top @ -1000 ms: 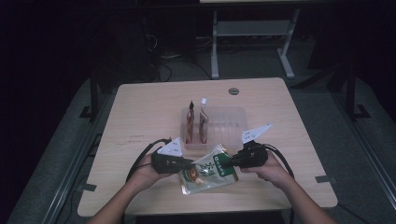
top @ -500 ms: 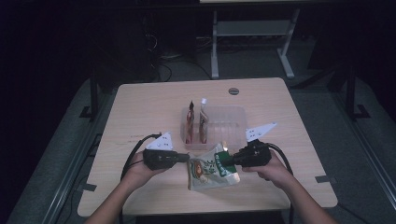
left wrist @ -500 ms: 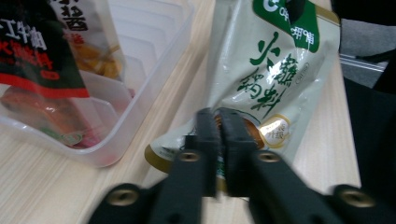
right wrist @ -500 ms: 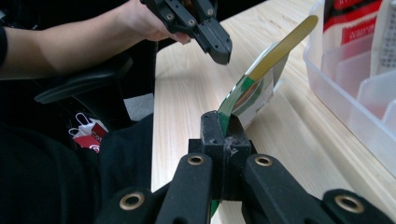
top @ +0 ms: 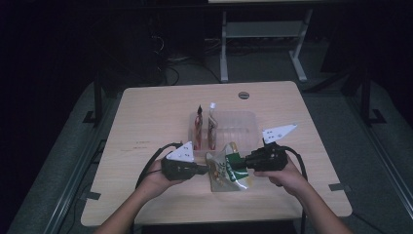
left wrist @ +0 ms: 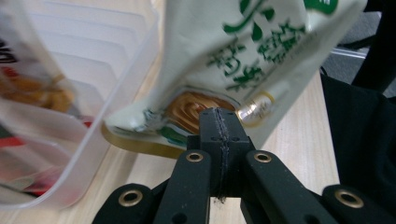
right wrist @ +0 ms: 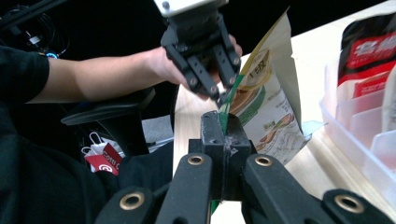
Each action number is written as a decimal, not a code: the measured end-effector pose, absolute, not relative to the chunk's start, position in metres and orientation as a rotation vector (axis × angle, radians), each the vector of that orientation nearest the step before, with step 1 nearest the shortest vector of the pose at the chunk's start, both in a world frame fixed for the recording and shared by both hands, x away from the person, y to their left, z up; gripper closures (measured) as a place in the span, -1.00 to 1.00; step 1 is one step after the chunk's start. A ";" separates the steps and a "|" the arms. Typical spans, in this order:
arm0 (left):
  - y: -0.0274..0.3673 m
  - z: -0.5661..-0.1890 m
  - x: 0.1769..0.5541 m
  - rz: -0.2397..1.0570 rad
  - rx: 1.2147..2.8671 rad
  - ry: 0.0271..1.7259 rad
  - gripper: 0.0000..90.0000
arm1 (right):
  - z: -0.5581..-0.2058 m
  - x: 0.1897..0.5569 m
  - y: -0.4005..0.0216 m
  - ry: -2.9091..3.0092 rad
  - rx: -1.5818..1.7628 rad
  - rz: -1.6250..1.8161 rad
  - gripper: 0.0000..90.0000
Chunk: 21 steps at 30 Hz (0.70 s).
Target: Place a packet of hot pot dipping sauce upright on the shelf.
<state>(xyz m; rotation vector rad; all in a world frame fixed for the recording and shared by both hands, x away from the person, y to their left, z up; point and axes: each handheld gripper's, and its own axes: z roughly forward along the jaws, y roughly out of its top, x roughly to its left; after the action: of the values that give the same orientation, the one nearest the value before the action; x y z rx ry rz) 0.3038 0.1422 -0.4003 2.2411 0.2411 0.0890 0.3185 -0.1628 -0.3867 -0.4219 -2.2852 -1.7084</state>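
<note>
Both grippers, left [top: 207,169] and right [top: 239,163], clamp the snack pouch [top: 225,168], lifted off bench. Next: stand it into rack [top: 243,124] slot.

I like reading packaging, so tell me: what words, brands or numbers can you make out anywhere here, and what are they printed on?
Green characters on the pale snack pouch: blurred, not readable.
White characters on the red panel of the dark pouch standing in the clear tray: too soft to read.
White print on the small red tag below the table: too small to read.
Nothing can be quoted.
</note>
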 end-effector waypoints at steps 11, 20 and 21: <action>0.151 -0.415 0.304 -0.037 2.304 0.302 0.55 | -0.364 0.321 -0.185 -2.303 -0.477 -1.815 1.00; 0.159 -0.429 0.300 -0.112 2.341 0.362 0.03 | -0.355 0.331 -0.200 -2.320 -0.556 -1.865 1.00; 0.160 -0.429 0.300 -0.113 2.339 0.368 -0.01 | -0.353 0.332 -0.201 -2.322 -0.566 -1.872 1.00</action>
<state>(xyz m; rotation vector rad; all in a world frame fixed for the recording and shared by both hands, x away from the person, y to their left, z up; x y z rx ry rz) 0.2999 0.1603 -0.4292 2.3393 0.3684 -0.1128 0.3324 -0.2008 -0.3533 -0.5664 -2.3220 -1.8717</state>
